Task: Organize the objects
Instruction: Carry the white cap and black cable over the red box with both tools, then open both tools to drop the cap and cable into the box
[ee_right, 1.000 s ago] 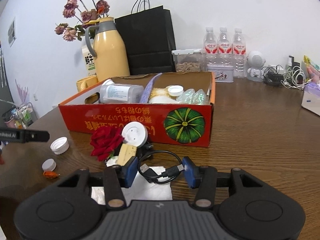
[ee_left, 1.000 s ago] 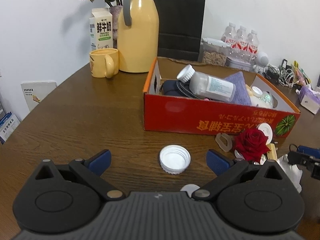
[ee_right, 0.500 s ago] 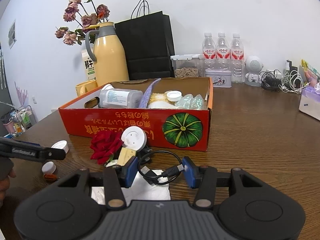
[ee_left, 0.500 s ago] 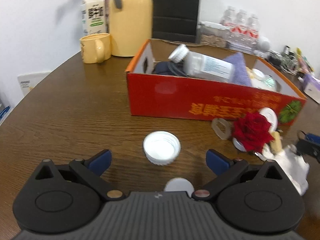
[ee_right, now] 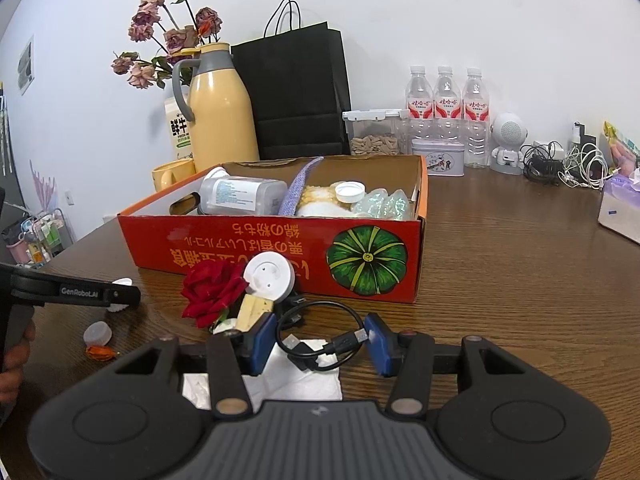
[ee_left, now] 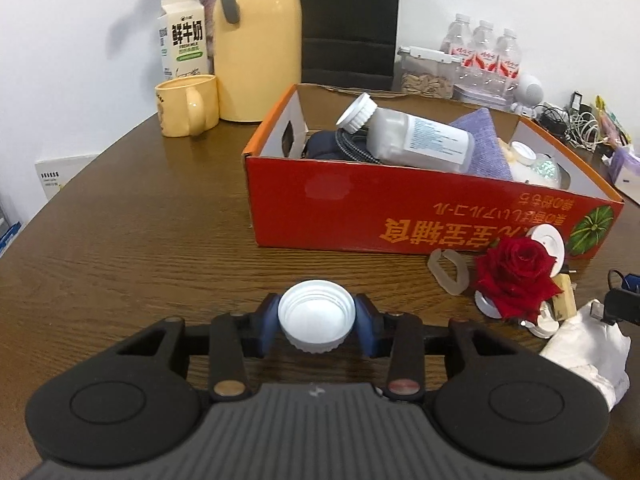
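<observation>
My left gripper (ee_left: 316, 326) is shut on a white ribbed bottle cap (ee_left: 316, 316) just above the wooden table, in front of the red cardboard box (ee_left: 400, 216). The box holds a clear bottle (ee_left: 416, 140), a purple cloth (ee_left: 486, 148) and other items. My right gripper (ee_right: 320, 344) is partly open around a coiled black USB cable (ee_right: 320, 332) lying on a white tissue (ee_right: 296, 380), its jaws apart from the cable. A red rose (ee_right: 212, 290), a white round disc (ee_right: 269, 274) and a beige block (ee_right: 252, 308) lie by the box.
A yellow jug (ee_left: 256, 40), yellow mug (ee_left: 186, 104), milk carton (ee_left: 184, 40), black bag (ee_right: 292, 92), water bottles (ee_right: 448, 100) stand behind. A small cap (ee_right: 97, 332) and an orange scrap (ee_right: 99, 353) lie at left. A clear plastic ring (ee_left: 448, 272) lies by the rose.
My left gripper moved forward and closed on the white cap, which lay loose on the table before. The right gripper has barely moved.
</observation>
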The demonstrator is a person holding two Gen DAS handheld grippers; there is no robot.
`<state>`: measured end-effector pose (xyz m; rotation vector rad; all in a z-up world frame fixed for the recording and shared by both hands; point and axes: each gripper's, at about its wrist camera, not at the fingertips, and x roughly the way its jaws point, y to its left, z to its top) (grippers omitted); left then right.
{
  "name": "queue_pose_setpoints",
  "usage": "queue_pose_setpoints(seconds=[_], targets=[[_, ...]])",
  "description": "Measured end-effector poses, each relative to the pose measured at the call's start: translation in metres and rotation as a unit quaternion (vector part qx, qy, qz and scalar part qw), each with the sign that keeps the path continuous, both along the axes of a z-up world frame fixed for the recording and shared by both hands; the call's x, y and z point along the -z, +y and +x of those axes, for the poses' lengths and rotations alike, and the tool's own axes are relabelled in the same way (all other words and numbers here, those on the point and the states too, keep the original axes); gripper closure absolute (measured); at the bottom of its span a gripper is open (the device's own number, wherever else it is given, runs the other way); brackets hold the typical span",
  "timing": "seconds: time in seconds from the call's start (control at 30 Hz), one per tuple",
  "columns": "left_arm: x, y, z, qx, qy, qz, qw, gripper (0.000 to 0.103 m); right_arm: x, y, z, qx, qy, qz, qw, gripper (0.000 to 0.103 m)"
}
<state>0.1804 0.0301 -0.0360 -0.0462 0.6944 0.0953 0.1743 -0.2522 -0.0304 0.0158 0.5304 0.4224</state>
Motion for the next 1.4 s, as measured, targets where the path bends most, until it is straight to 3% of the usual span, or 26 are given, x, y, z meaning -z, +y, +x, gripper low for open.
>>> queue_pose_setpoints(seconds=[0.43, 0.8, 1.07, 1.4], targets=[[-0.025, -0.006, -0.011, 0.018, -0.041, 0.002, 0.999, 0.063, -0.009, -0.001, -0.003, 0.003, -0.022, -0.003, 1.0, 0.056], [-0.066, -0.025, 0.004, 0.041, -0.097, 0.007, 0.9944, 0.063, -0.05, 0.007, 0.008, -0.002, -0.083, -0.002, 0.997, 0.056], [-0.089, -0.033, 0.038, 0.043, -0.123, 0.01, 0.9915, 0.063, -0.078, 0.024, 0.044, -0.003, -0.112, 0.001, 0.994, 0.055], [-0.092, -0.033, 0.101, 0.015, -0.123, 0.001, 0.9922, 0.063, -0.083, 0.046, 0.119, 0.024, -0.096, 0.011, 0.995, 0.055]])
